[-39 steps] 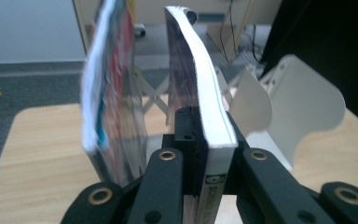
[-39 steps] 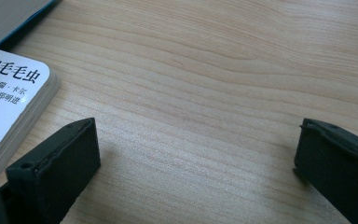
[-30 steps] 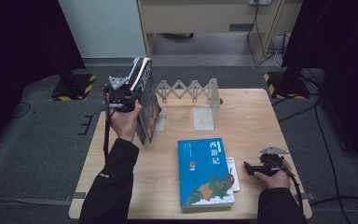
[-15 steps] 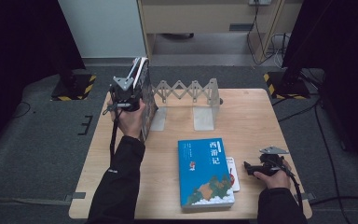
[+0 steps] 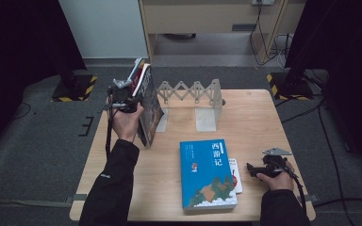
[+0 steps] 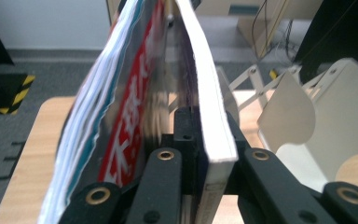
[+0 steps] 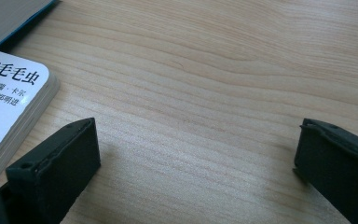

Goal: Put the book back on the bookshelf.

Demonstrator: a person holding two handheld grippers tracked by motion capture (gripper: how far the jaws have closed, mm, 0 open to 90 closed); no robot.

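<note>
The left gripper (image 5: 125, 96) is clamped on a book (image 5: 147, 106) near the table's (image 5: 264, 117) left edge, toward the far left corner. In the high view the book stands on end, its long axis roughly upright and tilted so the top leans away toward the far edge; its lower corner sits at or close to the tabletop — contact is hard to judge — and its dark cover faces right, toward the rack (image 5: 193, 96). In the left gripper view the jaws close on one white-edged slab of the book (image 6: 209, 116), while a looser sheaf with a red-lettered cover (image 6: 121, 135) fans out to the left of them, page edges pointing up and away from the camera. The rack, a pale folding bookstand with a scissor-lattice back and upright plates, stands along the far edge just right of the book, with one plate (image 6: 289, 116) close beside it in the left gripper view. A blue book (image 5: 207, 174) lies flat near the near edge, long axis running near to far, and a small white book (image 7: 9, 107) peeks out from under its right side. The right gripper (image 5: 257, 170) rests toward the near right corner, pointing left at the small white book — its jaws stand wide apart over bare wood, gripping nothing.
</note>
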